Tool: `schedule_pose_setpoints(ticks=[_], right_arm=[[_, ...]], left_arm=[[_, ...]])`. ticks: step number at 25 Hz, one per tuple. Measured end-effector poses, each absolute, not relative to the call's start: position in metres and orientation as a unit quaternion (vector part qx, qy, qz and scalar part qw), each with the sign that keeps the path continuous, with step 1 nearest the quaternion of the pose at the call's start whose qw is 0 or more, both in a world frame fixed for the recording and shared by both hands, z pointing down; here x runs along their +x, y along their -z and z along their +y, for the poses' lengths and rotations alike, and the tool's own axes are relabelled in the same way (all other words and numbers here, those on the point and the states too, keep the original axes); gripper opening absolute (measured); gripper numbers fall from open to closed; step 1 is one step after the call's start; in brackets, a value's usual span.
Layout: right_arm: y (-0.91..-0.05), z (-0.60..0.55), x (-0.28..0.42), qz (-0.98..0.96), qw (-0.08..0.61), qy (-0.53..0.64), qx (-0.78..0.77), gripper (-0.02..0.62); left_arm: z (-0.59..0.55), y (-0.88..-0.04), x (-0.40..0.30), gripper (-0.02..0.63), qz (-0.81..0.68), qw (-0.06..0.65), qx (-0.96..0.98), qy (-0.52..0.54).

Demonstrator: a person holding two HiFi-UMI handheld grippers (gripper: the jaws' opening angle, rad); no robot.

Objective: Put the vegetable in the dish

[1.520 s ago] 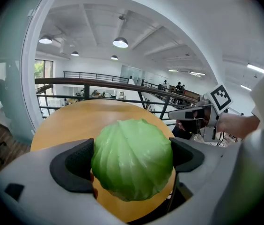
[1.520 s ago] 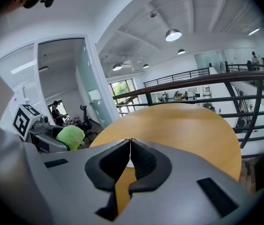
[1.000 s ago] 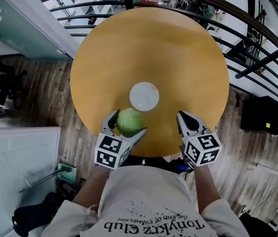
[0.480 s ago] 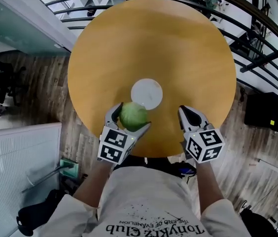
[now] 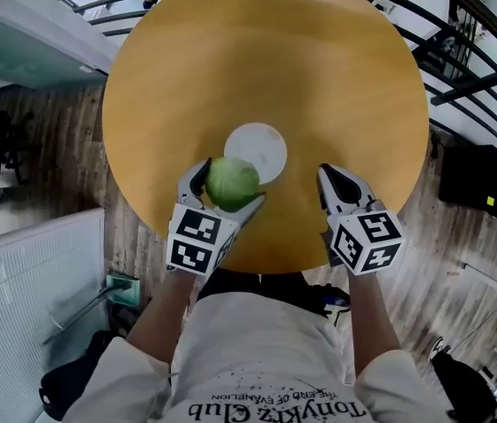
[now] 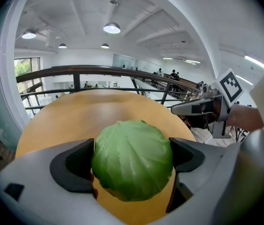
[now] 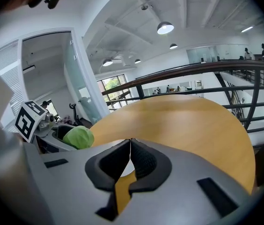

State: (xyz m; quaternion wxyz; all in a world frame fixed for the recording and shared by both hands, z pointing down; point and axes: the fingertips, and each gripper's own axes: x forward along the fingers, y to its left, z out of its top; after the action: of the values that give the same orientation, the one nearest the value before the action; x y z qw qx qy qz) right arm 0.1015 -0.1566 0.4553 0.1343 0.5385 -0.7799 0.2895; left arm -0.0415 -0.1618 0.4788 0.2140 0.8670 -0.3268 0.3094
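Since a second earlier, the left gripper (image 5: 229, 186) has been carried forward. The cabbage (image 5: 232, 181) clamped between its fingers (image 6: 73, 165) is now seen overlapping the near-left rim of the dish (image 5: 264, 146) in the head view, where before it was short of the dish. Both flanks of the cabbage are gripped, and it is held above the bench (image 5: 266, 51), not yet in the dish. The right gripper (image 5: 325, 173) is held to the near right of the dish, its fingers (image 7: 143, 159) pressed together with nothing between them.

The cabbage should probably be brought over the centre of the dish and lowered until it rests there before the fingers are parted. A round head dropped onto a shallow dish is likely to roll off.

On the shirt (image 5: 266, 359), nearer than the dish, "TonyKrz Club" can be read upside down. The smaller line beside it cannot be read with certainty. No letters are carried by the marker cubes (image 5: 197, 241).
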Motion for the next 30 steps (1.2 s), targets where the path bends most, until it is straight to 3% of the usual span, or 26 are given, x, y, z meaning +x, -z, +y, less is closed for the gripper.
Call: schedule_pose_setpoints(ticks=[30], right_arm=[[-0.520,-0.185,0.100,-0.760,0.129,-0.328,0.546,0.026]], left_arm=[[-0.217,-0.574,-0.006,0.491,-0.301,0.224,0.850,-0.371]])
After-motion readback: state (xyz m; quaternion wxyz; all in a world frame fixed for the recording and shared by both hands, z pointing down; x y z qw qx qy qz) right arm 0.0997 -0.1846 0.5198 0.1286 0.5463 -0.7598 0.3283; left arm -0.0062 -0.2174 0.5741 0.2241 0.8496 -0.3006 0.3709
